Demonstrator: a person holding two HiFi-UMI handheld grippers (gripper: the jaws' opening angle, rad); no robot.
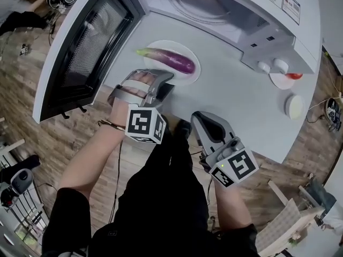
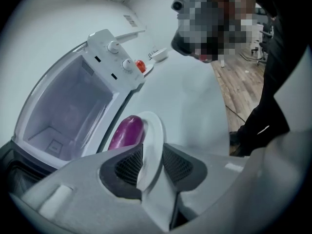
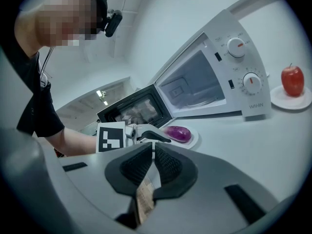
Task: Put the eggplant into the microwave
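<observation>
Now the left claw [image 2: 148, 165] seems to pinch the rim of the round white plate [image 2: 155, 128]; the rim fills the gap between its pads. The long purple eggplant [image 2: 126, 133] lies on that plate, on the pale grey table [image 1: 241, 100], just in front of the open white microwave [image 2: 73, 106]. It is not inside yet. The right claw [image 3: 152, 165] is closed and empty, near the table's edge. Moving the eggplant in is what is left.

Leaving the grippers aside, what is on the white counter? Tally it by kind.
Microwave: 1
Eggplant: 1
Apple: 1
Plates: 2
Small white round dish: 1
Total: 6
</observation>
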